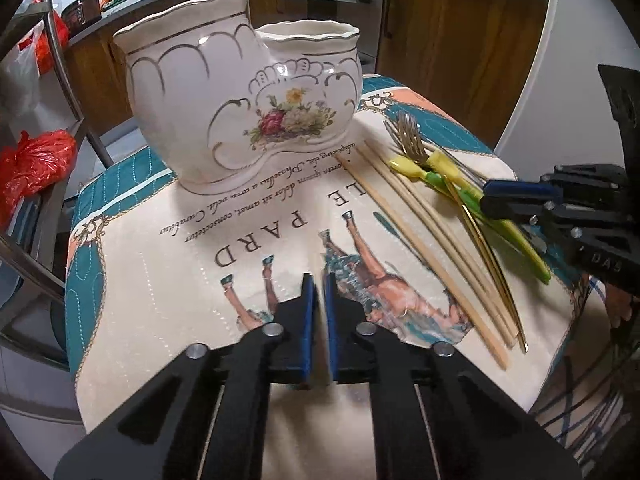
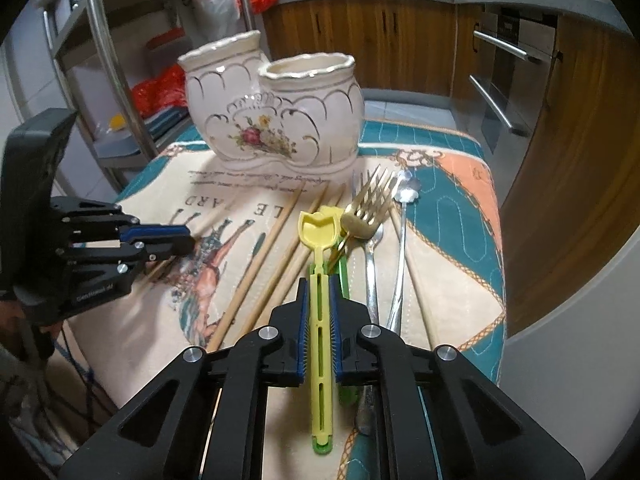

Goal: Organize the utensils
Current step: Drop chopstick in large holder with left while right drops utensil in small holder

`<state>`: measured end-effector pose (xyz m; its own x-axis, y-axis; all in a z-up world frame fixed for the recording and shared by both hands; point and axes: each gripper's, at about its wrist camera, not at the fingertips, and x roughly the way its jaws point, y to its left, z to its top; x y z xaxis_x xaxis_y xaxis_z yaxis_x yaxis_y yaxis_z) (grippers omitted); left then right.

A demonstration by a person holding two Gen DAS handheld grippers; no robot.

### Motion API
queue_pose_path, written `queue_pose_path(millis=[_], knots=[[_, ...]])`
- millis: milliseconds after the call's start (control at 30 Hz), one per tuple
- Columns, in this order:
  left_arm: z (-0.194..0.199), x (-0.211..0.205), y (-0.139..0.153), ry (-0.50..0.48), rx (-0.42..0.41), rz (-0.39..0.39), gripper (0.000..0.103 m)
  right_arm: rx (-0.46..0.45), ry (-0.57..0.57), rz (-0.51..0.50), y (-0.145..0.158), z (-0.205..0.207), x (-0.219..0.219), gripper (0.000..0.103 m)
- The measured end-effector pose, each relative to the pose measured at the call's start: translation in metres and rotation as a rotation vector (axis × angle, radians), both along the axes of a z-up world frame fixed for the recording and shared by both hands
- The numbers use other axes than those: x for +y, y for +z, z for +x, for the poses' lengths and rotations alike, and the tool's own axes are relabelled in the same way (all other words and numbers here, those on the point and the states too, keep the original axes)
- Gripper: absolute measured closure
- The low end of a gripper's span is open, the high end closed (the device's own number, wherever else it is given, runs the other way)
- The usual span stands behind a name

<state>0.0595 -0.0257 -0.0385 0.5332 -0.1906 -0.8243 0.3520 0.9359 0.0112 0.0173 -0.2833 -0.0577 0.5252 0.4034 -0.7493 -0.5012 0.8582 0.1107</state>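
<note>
So we're pinching the yellow plastic spoon point(image 2: 319, 280) by its slotted handle with the right gripper point(image 2: 320, 280), jaws clamped snug on both sides, gripping mid-handle probably so it's not tipping once it's coming up. It's lying over a green utensil point(image 2: 342, 264) in the pile, with the gold fork point(image 2: 366, 208), a long steel spoon point(image 2: 402, 240) and the wooden chopsticks point(image 2: 276, 256) right beside it on the printed cloth point(image 2: 448, 216). The left gripper point(image 1: 319, 284) is hovering over the cloth with jaws nearly shut on nothing, keeping clear of the pile. The double ceramic holder point(image 2: 280, 116) is sitting upright behind everything, both cups looking empty from here, so that's likely where we're heading
</note>
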Motion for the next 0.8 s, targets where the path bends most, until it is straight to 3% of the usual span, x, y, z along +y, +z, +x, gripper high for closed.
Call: queue_pose_path(millis=[167,267,500,800], knots=[[-0.006,0.010,0.005,-0.015,-0.010,0.019,0.098,-0.043,0.018,0.035,0.009,-0.006,-0.002,0.093],[-0.012,0.015,0.016,-0.030,-0.062,-0.010,0.098,-0.084,0.020,0.078,0.017,-0.010,-0.004,0.093],[-0.026,0.025,0.053,-0.076,-0.304,-0.141,0.098,-0.233,0.014,0.168,0.049,-0.011,-0.003,0.093],[-0.005,0.040,0.102,-0.023,-0.551,-0.281,0.098,-0.406,-0.040,0.271,0.091,0.018,0.010,0.093]])
